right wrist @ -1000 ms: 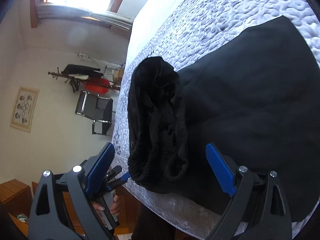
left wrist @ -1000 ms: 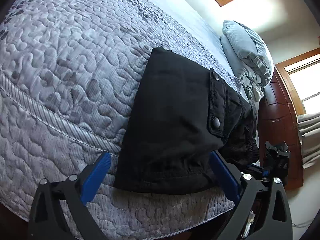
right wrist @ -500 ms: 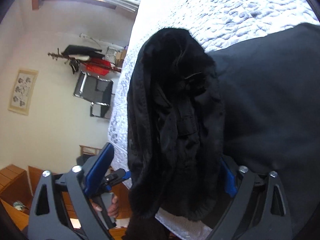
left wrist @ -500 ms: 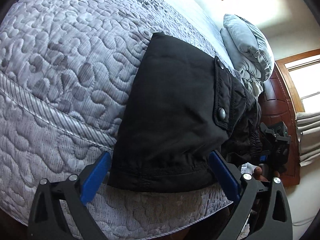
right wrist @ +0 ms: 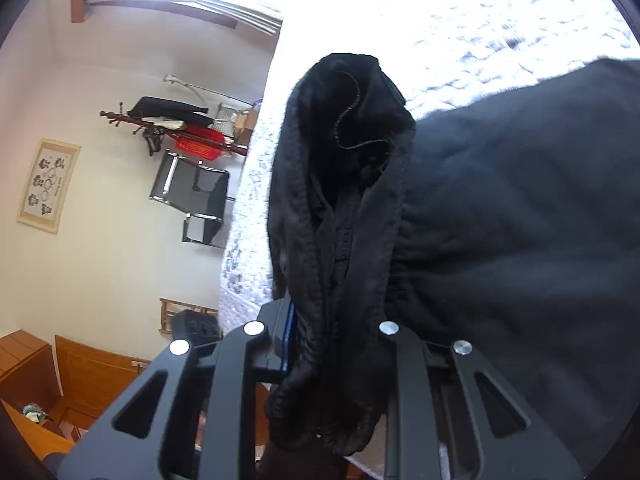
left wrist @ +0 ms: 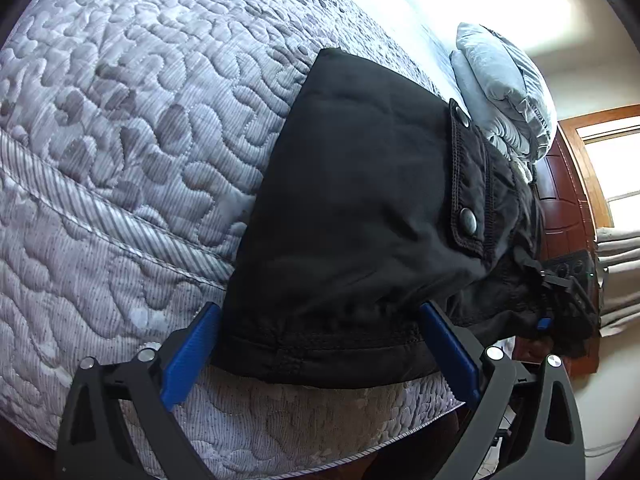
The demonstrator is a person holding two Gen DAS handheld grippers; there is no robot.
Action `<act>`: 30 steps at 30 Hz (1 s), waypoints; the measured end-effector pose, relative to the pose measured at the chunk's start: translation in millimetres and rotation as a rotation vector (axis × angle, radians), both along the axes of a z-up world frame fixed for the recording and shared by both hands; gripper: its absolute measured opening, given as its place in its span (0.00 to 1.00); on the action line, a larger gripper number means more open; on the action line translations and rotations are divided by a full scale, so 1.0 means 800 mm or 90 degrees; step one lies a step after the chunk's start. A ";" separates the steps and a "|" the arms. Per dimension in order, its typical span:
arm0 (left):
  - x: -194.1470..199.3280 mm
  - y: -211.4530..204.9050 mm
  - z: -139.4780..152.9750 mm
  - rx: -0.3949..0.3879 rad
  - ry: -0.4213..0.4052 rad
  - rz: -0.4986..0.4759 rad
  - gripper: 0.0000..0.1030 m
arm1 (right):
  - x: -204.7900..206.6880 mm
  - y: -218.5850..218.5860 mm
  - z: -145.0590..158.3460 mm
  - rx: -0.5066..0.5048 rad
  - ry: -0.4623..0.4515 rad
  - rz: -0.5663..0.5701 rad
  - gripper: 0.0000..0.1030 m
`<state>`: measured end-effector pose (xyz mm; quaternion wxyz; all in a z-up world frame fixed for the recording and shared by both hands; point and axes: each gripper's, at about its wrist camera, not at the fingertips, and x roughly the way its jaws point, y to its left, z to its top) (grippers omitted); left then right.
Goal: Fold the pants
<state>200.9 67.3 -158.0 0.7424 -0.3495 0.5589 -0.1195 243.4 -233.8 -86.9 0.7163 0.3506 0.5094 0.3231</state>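
Observation:
The black pants [left wrist: 360, 216] lie folded on the quilted bed [left wrist: 120, 120], their hem hanging over the bed's front edge. A snap pocket flap [left wrist: 466, 184] shows on top. My left gripper [left wrist: 320, 348] is open, its blue pads on either side of the hem. My right gripper [right wrist: 332, 344] is shut on the bunched waistband end of the pants [right wrist: 340, 208]. It also shows at the far right of the left wrist view [left wrist: 560, 300].
Grey pillows [left wrist: 504, 92] sit at the head of the bed beside a dark wooden headboard [left wrist: 564, 200]. In the right wrist view a black chair [right wrist: 192, 196], a coat rack [right wrist: 160, 120] and wooden furniture [right wrist: 80, 380] stand beyond the bed.
My right gripper moved in onto the bunched waistband and closed on it. My left gripper moved closer to the hem and stayed open.

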 end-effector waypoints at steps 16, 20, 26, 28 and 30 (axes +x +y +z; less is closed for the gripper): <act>0.009 -0.034 0.059 0.005 -0.059 -0.036 0.96 | -0.045 -0.088 0.105 -0.004 -0.081 -0.021 0.19; 0.014 -0.056 0.059 0.007 -0.055 -0.060 0.96 | -0.050 -0.124 0.102 -0.017 -0.082 -0.043 0.20; 0.021 -0.084 0.057 0.017 -0.046 -0.088 0.96 | -0.052 -0.153 0.067 -0.023 -0.054 -0.072 0.20; 0.022 -0.091 0.057 0.024 -0.042 -0.093 0.96 | -0.052 -0.164 0.055 -0.017 -0.046 -0.079 0.20; 0.021 -0.092 0.057 0.026 -0.041 -0.100 0.96 | -0.048 -0.169 0.039 -0.006 -0.031 -0.089 0.20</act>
